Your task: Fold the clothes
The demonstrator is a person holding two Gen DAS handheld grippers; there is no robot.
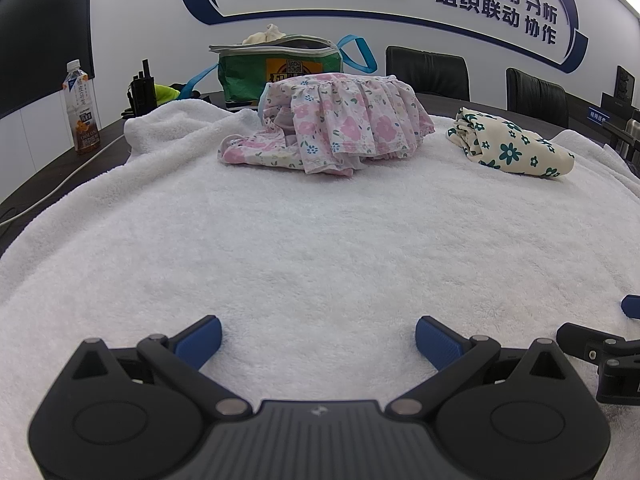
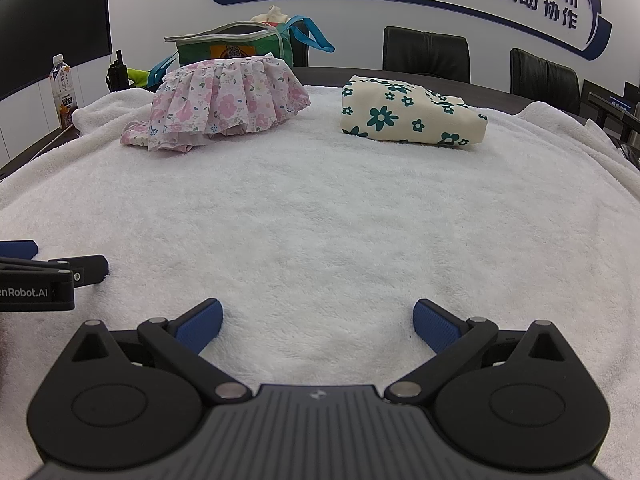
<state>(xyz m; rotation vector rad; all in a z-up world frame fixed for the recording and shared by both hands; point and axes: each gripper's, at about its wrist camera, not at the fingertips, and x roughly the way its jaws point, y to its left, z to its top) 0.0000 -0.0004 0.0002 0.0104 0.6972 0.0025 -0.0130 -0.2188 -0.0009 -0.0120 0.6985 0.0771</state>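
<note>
Both the left hand-held gripper [image 1: 318, 338] and right hand-held gripper [image 2: 316, 322] rest open and empty on the white towel [image 1: 320, 240], so folding awaits reaching ahead to the crumpled pink floral garment [image 1: 340, 128].

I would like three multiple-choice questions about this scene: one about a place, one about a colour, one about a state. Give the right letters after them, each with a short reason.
1. Where does the green bag stand?
A. behind the pink floral garment
B. on the white towel, in front of the grippers
C. on a chair

2. What colour are the flowers on the cream garment?
A. red
B. dark green
C. yellow

3. How is the left gripper?
A. shut on the towel
B. shut on a garment
C. open, holding nothing

Answers:
1 A, the bag rises behind the pink heap.
2 B, dark green blossoms on cream cloth.
3 C, its blue pads stand wide apart over bare towel.
</note>
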